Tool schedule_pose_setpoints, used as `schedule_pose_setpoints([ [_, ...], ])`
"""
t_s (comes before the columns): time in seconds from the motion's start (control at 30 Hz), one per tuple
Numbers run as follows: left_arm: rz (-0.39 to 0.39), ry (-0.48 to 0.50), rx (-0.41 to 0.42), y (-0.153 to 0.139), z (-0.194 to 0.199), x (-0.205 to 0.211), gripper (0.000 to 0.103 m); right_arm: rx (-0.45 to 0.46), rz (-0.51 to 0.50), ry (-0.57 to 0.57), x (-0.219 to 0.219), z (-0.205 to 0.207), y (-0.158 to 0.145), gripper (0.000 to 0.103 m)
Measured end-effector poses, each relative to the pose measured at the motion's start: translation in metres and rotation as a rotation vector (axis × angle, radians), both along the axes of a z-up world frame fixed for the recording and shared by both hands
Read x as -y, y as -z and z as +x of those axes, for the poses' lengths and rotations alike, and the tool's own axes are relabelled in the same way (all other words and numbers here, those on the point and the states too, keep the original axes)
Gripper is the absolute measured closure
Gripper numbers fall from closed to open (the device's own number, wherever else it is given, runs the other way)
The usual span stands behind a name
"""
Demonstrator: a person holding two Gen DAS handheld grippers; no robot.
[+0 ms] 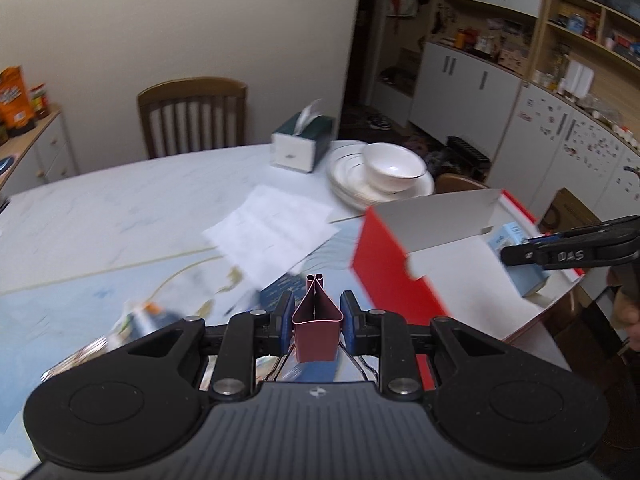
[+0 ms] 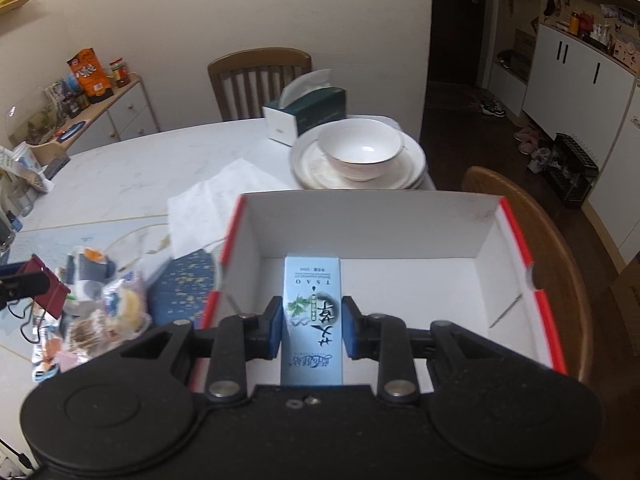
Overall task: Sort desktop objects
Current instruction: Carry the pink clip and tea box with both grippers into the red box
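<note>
My left gripper (image 1: pixel 316 322) is shut on a dark red binder clip (image 1: pixel 317 326), held above the table just left of the red and white cardboard box (image 1: pixel 384 264). The same clip (image 2: pixel 48 288) shows at the far left of the right wrist view. My right gripper (image 2: pixel 312 330) is shut on a pale blue carton (image 2: pixel 313 312) with printed characters, held over the open box (image 2: pixel 400 220), whose white inside is otherwise bare. In the left wrist view the right gripper (image 1: pixel 516 255) reaches in from the right with the blue carton (image 1: pixel 520 268) over the box.
White paper sheets (image 1: pixel 276 232) lie mid-table. Behind them stand a green tissue box (image 2: pixel 308 114) and a white bowl on stacked plates (image 2: pixel 360 152). Snack packets (image 2: pixel 104 308) and a blue patterned item (image 2: pixel 180 292) lie left of the box. Chairs stand at the table's far and right edges.
</note>
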State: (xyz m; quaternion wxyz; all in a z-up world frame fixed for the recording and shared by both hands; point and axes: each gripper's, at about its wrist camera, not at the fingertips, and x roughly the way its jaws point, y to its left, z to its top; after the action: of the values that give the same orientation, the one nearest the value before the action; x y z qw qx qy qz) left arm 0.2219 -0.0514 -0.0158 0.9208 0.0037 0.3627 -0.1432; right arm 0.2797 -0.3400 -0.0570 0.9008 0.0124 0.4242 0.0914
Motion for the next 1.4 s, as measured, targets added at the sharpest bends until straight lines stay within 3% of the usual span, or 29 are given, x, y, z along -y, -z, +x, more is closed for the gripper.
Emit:
schedule_pose_setpoints([
  [0.3,0.02,0.129,0.02,-0.007,0.026,0.067,0.08,0.014,-0.027,0.023,0.037,0.015,0.008,0.075],
  [0.47,0.027,0.191,-0.009,0.001,0.045,0.102,0.08,0.0,-0.045,0.029,0.051,0.024,0.017,0.075],
  [0.93,0.119,0.316,-0.13,0.046,0.093,0.181,0.08,-0.093,-0.085,0.054,0.088,0.039,0.061,0.075],
  [1.4,0.215,0.369,-0.293,0.108,0.119,0.218,0.08,-0.225,-0.119,-0.046,0.082,0.049,0.096,0.075],
])
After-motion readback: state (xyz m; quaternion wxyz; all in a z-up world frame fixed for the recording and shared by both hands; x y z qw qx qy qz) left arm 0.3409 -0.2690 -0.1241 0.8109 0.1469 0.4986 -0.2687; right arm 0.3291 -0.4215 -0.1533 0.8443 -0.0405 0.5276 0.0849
